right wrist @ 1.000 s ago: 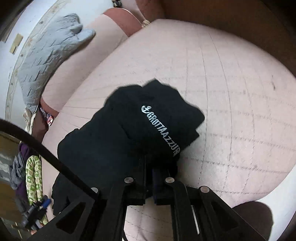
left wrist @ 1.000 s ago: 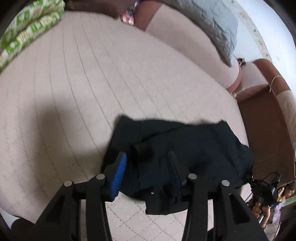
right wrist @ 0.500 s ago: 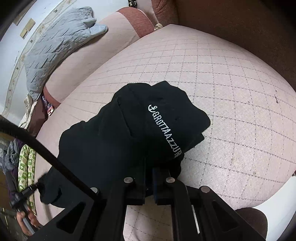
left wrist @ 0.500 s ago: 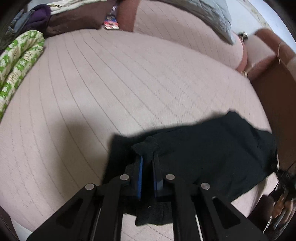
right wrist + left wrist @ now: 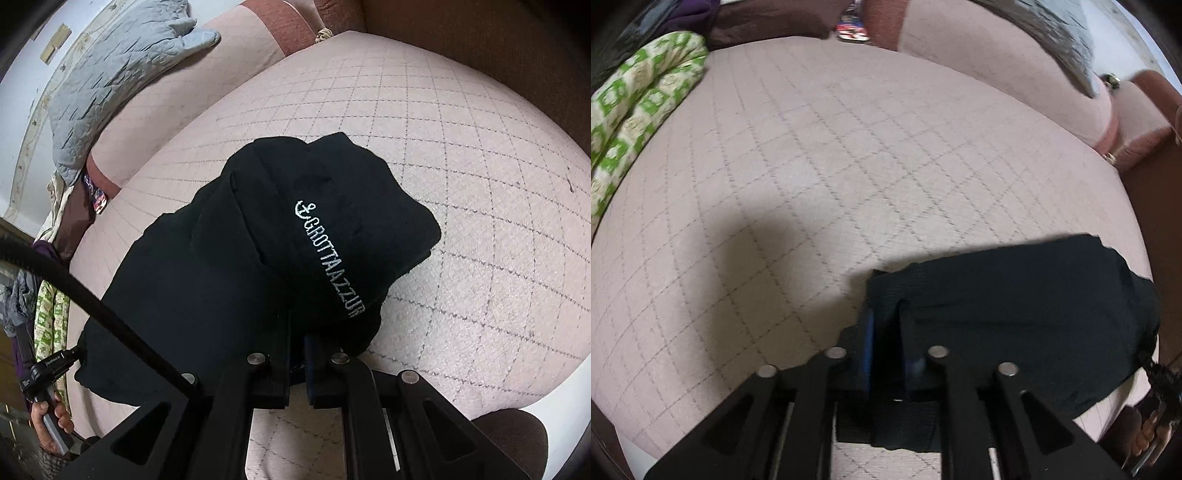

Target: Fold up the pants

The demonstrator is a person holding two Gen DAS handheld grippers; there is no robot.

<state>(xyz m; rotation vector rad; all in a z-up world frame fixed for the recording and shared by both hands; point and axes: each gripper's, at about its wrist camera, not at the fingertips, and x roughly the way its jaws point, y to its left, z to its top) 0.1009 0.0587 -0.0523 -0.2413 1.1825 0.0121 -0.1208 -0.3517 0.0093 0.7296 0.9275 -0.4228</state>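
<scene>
Left wrist view: left gripper [image 5: 886, 332] at lower centre, its blue-padded fingers [image 5: 867, 341] drawn close together and pinching a fold of the black pants [image 5: 1015, 317]. The pants lie bunched across the lower right of the frame on a pink quilted cushion [image 5: 831, 166] with a diamond stitch pattern. A dark flap of cloth hangs below the fingers at the bottom edge. Shadow falls on the cushion to the left of the gripper. Green-and-white patterned fabric [image 5: 635, 110] sits at the upper left edge. Grey quilted cloth [image 5: 1060, 37] drapes over the pink backrest at the upper right, blurred.

Right wrist view: right gripper [image 5: 297, 365] at lower centre, fingers nearly touching and clamped on the near edge of the pants [image 5: 229, 277]. The pants fill the middle of the frame as a rumpled heap, with white lettering [image 5: 328, 258] running diagonally on the top fold; it reads roughly "GROTTAZZUR", the end hidden. Cushion [image 5: 480, 184] shows bare to the right and above. Grey cloth [image 5: 110, 74] sits at upper left. A black cable [image 5: 74, 288] crosses the lower left. At the far lower left a hand [image 5: 48, 421] grips what seems to be the other device's handle, though the edge distortion makes this uncertain.
</scene>
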